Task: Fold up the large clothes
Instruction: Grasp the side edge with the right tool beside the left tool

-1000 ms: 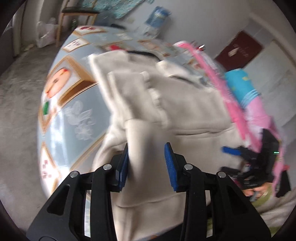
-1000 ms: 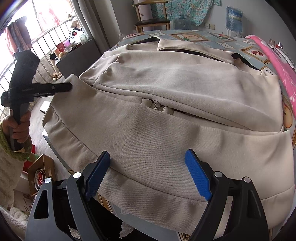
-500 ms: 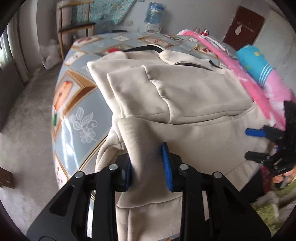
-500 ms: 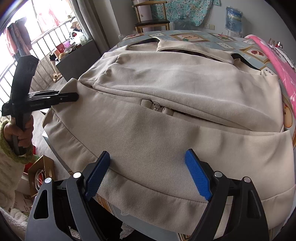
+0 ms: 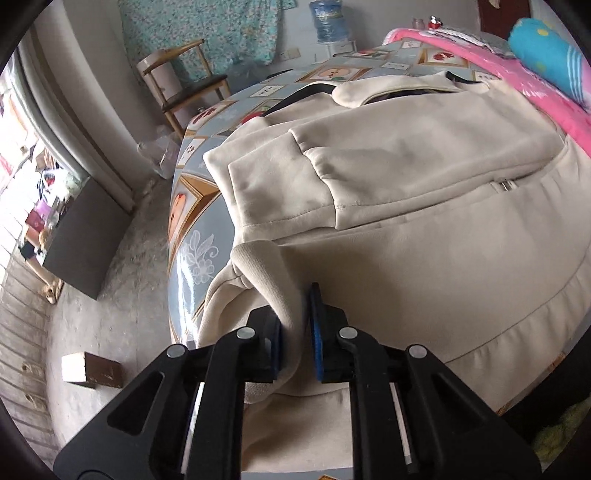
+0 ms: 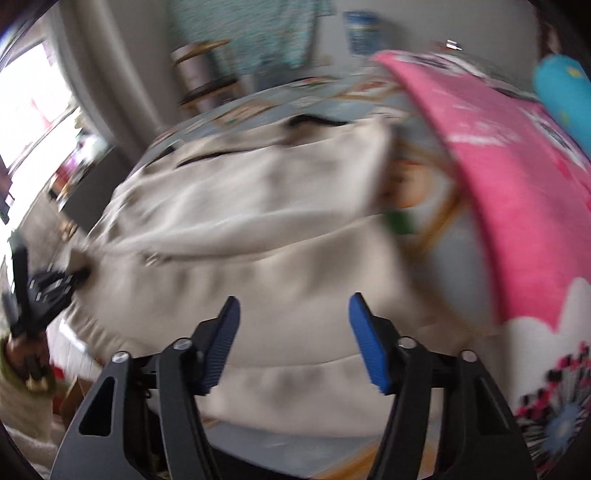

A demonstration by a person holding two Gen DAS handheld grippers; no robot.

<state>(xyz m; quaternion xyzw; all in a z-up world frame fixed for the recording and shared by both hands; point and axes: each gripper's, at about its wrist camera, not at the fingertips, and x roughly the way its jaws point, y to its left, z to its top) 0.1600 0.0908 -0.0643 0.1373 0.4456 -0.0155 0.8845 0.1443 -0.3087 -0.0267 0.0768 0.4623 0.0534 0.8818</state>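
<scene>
A large beige zip jacket lies spread on a table with a picture-patterned cloth, its sleeve folded across the chest. At the jacket's near left corner my left gripper is closing its jaws, and the blue pads pinch a raised fold of the ribbed hem. In the blurred right wrist view that same left gripper shows at the jacket's left edge, held by a hand. My right gripper hovers over the jacket near its right hem; its jaws are closing, with cloth below them but not pinched.
A pink blanket and a blue roll lie along the table's right side, close to the right gripper. A wooden chair and a water bottle stand behind the table. A wooden block lies on the floor.
The left jaws have narrowed from wide apart onto the hem fold, and the view swung leftward. The right gripper slid right along the hem toward the pink blanket, its jaws narrower.
</scene>
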